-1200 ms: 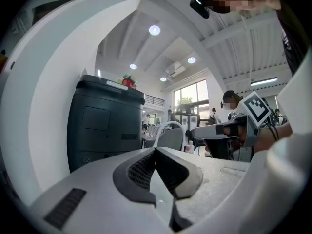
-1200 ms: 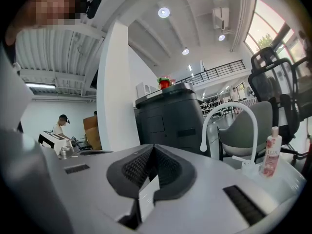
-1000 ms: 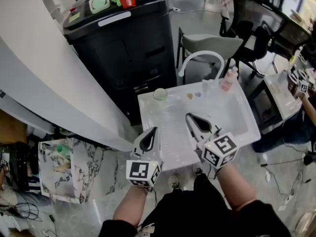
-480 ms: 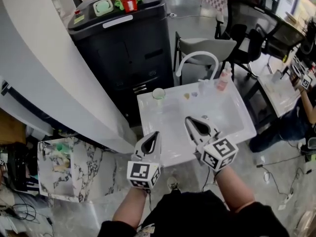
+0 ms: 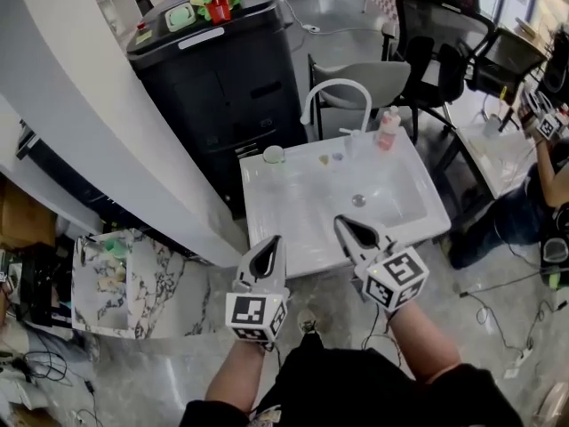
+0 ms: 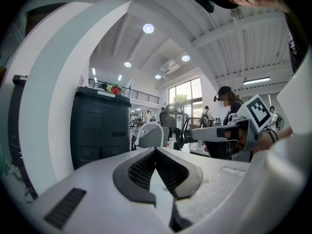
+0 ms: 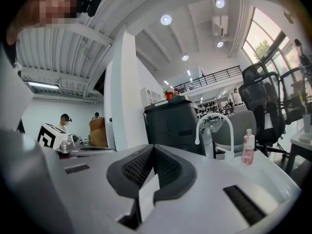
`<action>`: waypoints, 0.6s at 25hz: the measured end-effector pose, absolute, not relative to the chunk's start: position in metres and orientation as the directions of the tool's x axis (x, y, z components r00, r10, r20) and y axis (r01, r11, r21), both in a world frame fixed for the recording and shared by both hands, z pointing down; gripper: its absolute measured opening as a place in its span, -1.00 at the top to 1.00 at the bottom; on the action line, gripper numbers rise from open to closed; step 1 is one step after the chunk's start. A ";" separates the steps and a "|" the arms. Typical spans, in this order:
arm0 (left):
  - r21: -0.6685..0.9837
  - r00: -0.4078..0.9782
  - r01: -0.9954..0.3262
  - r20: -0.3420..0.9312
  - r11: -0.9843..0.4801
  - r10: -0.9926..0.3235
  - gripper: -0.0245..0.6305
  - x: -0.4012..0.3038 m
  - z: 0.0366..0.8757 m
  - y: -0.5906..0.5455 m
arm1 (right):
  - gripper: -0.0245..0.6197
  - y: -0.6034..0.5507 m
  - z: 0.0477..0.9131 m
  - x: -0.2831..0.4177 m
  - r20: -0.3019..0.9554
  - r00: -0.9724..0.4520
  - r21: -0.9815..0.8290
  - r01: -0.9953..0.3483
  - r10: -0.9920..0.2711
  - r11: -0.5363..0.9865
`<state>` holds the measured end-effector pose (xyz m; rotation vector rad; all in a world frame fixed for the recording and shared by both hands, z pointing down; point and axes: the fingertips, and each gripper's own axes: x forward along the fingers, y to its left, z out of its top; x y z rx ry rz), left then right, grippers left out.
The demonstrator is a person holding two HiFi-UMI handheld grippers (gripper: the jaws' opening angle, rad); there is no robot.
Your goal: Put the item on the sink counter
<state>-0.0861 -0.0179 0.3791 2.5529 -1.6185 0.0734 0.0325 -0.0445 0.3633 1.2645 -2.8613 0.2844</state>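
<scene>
The left gripper [image 5: 267, 256], ribbed black pads pressed together on nothing, and the right gripper [image 5: 356, 236], likewise closed and empty, point at the glossy white square sink counter [image 5: 276, 207] ahead of their tips. Which item is meant I cannot tell. Beyond the jaws, on the far rim, stand a pale-green round cup [image 5: 273, 154] and a slim pink bottle [image 5: 387, 130]; open wide before any reach.
</scene>
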 end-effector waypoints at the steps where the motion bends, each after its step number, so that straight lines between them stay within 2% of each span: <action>1: 0.076 0.421 -0.907 0.102 -0.415 -0.901 0.92 -0.080 0.378 -0.007 | 0.93 -0.034 0.363 0.039 0.071 -0.680 -0.166 -0.729 -0.730 0.664; 8: 0.166 0.404 -0.908 0.098 -0.385 -0.910 0.92 -0.043 0.376 0.077 | 0.93 0.046 0.364 0.076 0.060 -0.711 -0.175 -0.698 -0.701 0.694; 15: 0.133 0.366 -0.926 0.088 -0.353 -0.926 0.92 -0.024 0.362 0.140 | 0.93 0.106 0.368 0.097 0.064 -0.735 -0.197 -0.673 -0.675 0.713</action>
